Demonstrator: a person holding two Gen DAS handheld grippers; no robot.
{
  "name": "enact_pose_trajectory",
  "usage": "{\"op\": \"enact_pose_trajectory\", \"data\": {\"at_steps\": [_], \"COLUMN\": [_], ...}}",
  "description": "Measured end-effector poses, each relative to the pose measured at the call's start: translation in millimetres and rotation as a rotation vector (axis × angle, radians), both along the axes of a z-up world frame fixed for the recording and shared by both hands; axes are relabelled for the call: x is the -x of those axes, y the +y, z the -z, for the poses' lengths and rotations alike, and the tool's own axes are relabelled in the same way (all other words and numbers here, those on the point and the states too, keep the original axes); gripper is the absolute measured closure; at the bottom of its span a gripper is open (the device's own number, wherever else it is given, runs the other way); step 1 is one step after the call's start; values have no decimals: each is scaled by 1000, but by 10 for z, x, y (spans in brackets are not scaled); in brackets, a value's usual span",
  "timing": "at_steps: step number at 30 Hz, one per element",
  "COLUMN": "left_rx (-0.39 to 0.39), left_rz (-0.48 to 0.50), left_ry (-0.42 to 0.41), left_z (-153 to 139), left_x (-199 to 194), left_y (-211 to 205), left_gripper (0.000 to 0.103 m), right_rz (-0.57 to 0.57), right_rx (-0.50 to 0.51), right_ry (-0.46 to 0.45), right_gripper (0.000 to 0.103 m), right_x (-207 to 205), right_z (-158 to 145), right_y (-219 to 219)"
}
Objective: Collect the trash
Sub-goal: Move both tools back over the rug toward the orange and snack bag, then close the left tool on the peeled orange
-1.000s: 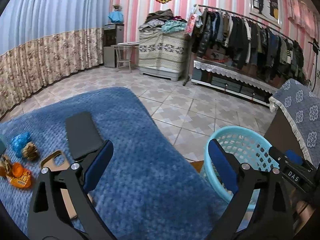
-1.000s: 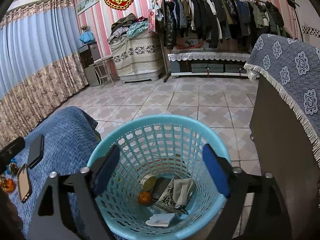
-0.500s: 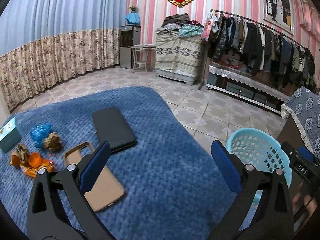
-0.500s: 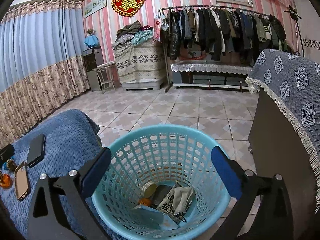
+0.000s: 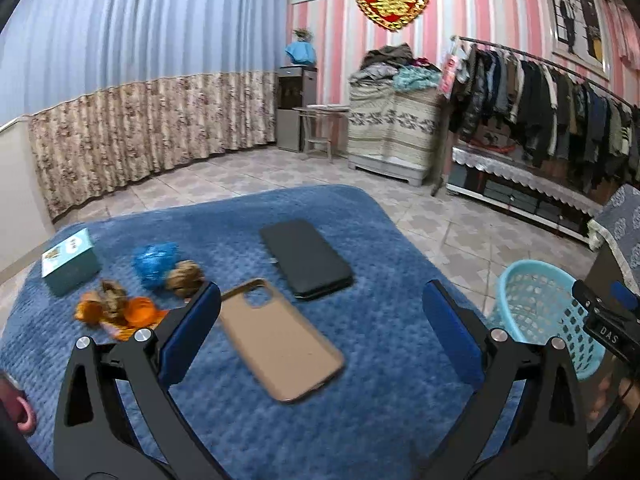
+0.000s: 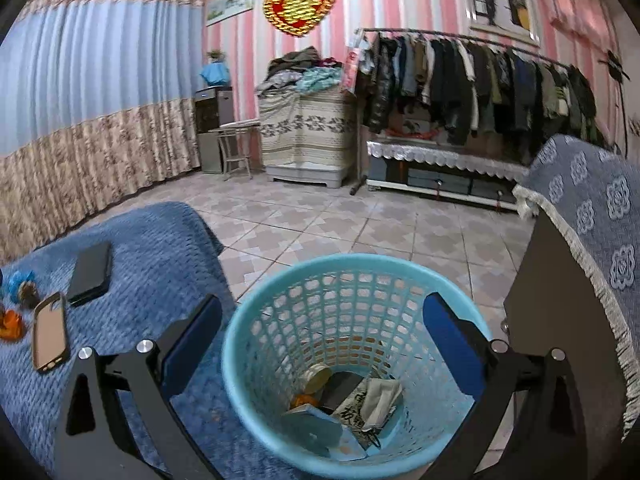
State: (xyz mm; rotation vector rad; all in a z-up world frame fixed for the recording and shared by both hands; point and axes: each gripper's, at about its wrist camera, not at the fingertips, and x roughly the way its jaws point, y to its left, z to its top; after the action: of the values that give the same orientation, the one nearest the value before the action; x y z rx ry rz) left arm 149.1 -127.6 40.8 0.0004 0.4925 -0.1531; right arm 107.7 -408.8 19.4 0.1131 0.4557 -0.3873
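Compared with a second ago, a folded light-blue packet [image 6: 316,426] is seen lying in the turquoise basket [image 6: 256,320] on top of the rubbish already there, where a white scrap was uppermost before; the right gripper [image 6: 320,340] is held above the rim with nothing between its blue pads, which stand wider apart than they did then. This is read as one piece of trash just delivered, so the right hand is judged free for the next pick. In the left wrist view the scene has swung from basket to bed: the blue blanket [image 5: 380,360] now fills the frame, whereas a second ago the basket sat at about 4 o'clock close to the fingers. The left gripper [image 5: 320,312] is fully spread and empty, touching nothing, and is held over the tan phone case [image 5: 280,340]. The remaining trash is found at about 9 o'clock from that gripper: a crumpled blue wrapper [image 5: 154,262], a brown wad [image 5: 184,274] touching it, and orange peel scraps [image 5: 116,312] just beside the left finger. A small teal box [image 5: 70,262] lies further out at 10 o'clock, and a black phone [image 5: 306,258] at 12 o'clock; neither phone item is judged to be rubbish.
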Motion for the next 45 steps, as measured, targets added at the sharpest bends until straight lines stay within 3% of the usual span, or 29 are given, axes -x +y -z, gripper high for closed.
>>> {"op": "enact_pose_trajectory", "data": {"at_steps": [5, 13, 18, 27, 38, 45], "left_rx": [-10, -121, -145, -101, -46, -21], "left_rz": [-55, -176, -260, -374, -391, -433], "left_ry": [-3, -18, -20, 54, 110, 142], "left_z": [-31, -21, 22, 259, 482, 602], "left_x": [51, 215, 274, 211, 50, -288], "left_y": [332, 960, 1314, 1877, 2165, 2353], "left_gripper": [6, 6, 6, 6, 6, 7], "right_rz": [-85, -205, -283, -430, -519, -541], "right_rx": [19, 4, 10, 32, 40, -48], "right_ry": [-5, -10, -6, 29, 59, 81], "right_gripper": [5, 5, 5, 5, 5, 5], "right_x": [-45, -124, -197, -403, -914, -1162], "right_z": [-39, -83, -114, -137, -227, -44], "right_y": [323, 789, 1120, 1756, 2317, 2401]}}
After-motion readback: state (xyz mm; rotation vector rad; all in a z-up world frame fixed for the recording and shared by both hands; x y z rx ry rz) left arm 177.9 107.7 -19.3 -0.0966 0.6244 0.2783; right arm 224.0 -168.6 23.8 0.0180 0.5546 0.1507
